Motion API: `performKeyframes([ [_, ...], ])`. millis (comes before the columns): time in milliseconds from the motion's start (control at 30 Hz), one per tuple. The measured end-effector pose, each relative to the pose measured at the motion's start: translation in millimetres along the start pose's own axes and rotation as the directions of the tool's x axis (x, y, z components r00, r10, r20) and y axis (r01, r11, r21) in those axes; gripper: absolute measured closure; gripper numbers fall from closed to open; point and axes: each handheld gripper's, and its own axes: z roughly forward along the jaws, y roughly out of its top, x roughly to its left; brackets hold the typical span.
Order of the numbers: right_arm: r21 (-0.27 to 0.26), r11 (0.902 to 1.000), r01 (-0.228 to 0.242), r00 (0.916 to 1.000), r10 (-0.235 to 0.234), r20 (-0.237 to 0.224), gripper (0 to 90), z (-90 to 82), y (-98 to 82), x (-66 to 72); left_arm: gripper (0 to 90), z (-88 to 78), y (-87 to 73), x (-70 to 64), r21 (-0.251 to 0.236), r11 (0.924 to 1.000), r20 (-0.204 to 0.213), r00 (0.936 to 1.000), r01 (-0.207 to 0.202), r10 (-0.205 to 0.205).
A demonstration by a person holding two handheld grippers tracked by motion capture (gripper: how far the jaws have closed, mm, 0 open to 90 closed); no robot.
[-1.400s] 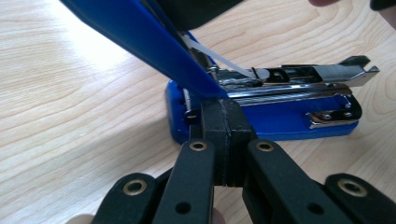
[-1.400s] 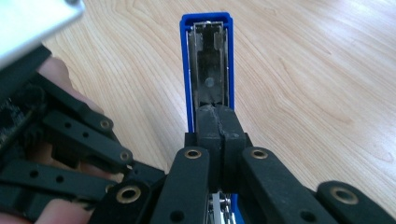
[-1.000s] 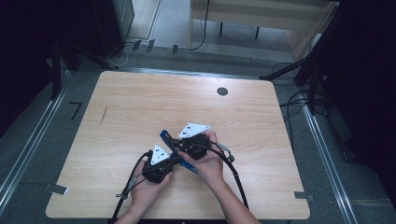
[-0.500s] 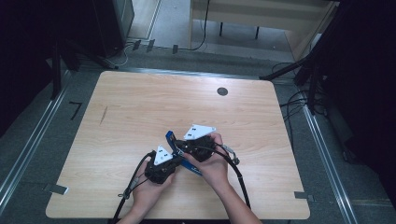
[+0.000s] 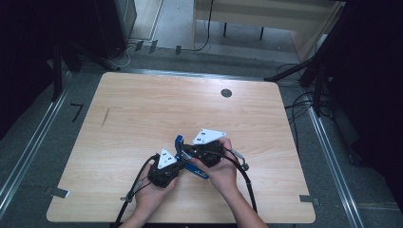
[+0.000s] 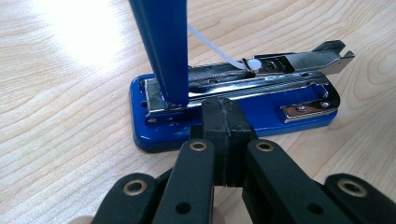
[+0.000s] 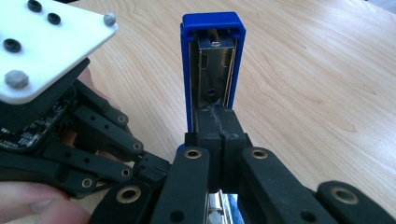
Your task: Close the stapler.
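A blue stapler (image 5: 190, 164) lies on the wooden table (image 5: 142, 109) near its front edge, with its lid swung up. In the left gripper view the blue base (image 6: 261, 114) lies flat, with the lid (image 6: 161, 46) standing upright and the metal staple track (image 6: 289, 60) exposed. My left gripper (image 6: 224, 135) is shut, its tips at the near side of the base. My right gripper (image 7: 218, 126) is shut too, tips against the inside of the raised lid (image 7: 212, 56). From above, the left gripper (image 5: 177, 164) and the right gripper (image 5: 186, 151) meet at the stapler.
A black round grommet (image 5: 226, 93) sits at the table's far side, and a dark streak (image 5: 105, 116) marks the left part. Cables (image 5: 244, 175) trail from both grippers toward the front edge. Black stands and floor cables surround the table.
The stapler lid has tipped from a left lean to nearly upright. Both hands and the stapler shifted slightly right.
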Motion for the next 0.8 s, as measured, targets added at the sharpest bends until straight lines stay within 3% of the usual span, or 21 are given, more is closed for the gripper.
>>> performKeyframes([
  [500, -0.009, 0.9998, -0.016, 0.9998, 0.016, -0.009, 90.0, -4.8, -5.6, -1.2, 90.0, 0.2, 0.1, 0.3, 0.002, 1.0, 0.009, 1.0, 0.002, -0.002],
  [800, -0.024, 0.9989, -0.041, 0.9991, 0.041, 0.009, 90.0, -16.3, -2.7, -10.0, 90.0, 0.3, 0.1, 0.5, 0.002, 1.0, 0.011, 0.9999, 0.004, -0.004],
])
